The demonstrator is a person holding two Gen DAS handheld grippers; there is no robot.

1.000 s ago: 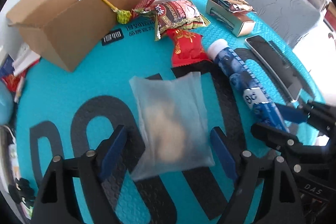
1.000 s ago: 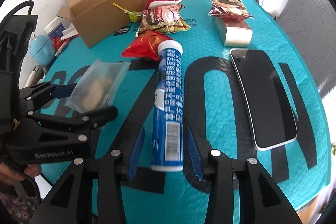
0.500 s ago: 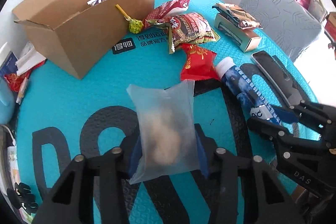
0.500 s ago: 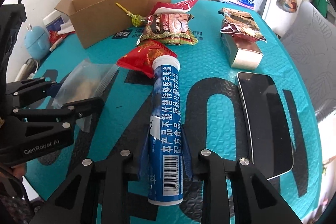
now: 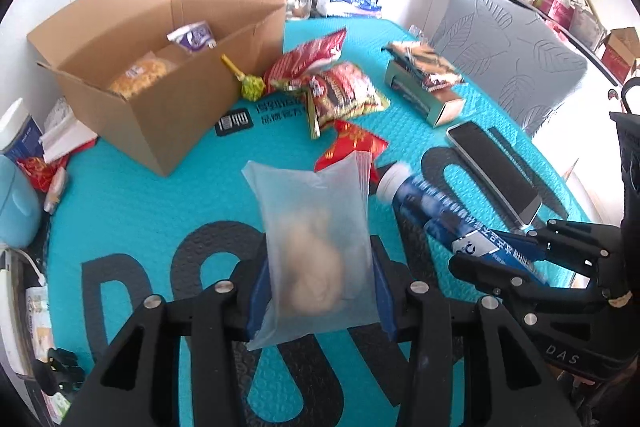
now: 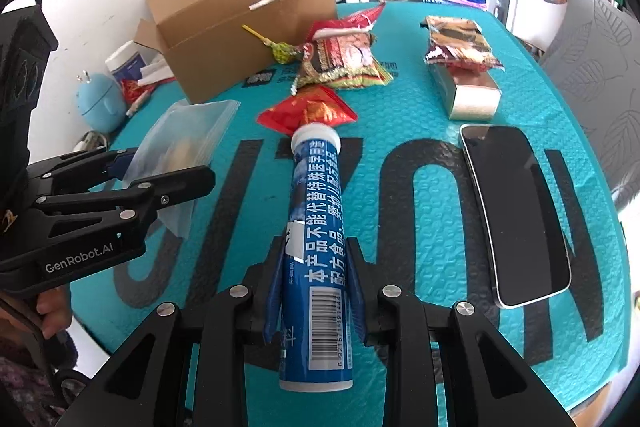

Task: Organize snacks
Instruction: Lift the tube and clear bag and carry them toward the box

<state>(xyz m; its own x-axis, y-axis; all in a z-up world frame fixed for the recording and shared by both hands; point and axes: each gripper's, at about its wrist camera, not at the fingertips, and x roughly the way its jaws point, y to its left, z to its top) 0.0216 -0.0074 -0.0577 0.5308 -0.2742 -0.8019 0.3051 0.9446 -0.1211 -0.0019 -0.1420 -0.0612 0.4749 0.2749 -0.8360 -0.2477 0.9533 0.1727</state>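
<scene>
The frosted plastic zip bag with a pale lumpy snack inside [image 5: 316, 247] is up off the teal bubble-textured table mat [image 5: 160, 195], pinched at its lower half by the left gripper [image 5: 316, 299], whose blue pads press in on both sides of it. Right alongside, the blue tablet tube with the white cap [image 6: 316, 247] sits clamped near its barcode end in the right gripper [image 6: 316, 291], jaws narrowed snugly to the tube's width, cap pointing away towards the box.

So both hands are loaded, and the job looks partly done. The open brown cardboard box [image 5: 160, 75] at the far left of the mat already holds a golden bread-like packet [image 5: 138, 79] and a small purple-and-white pouch [image 5: 192, 37] (there may be more deeper in, the walls hide it).

Plenty is left out on the mat: a green-wrapped lollipop on a yellow stick [image 5: 250, 85] touching the box's front, a red crinkled snack bag [image 5: 308, 61] overlapping a red-and-gold printed packet [image 5: 344, 99], a small glossy red sachet [image 5: 352, 145] just beyond the tube's cap, and a dark brown wrapper [image 5: 424, 65] lying on top of a silver-green carton [image 5: 424, 101]. A black smartphone [image 5: 494, 171] lies face up to the right, near the tube.

My read: two items are bound for the box, five or so remain.
</scene>
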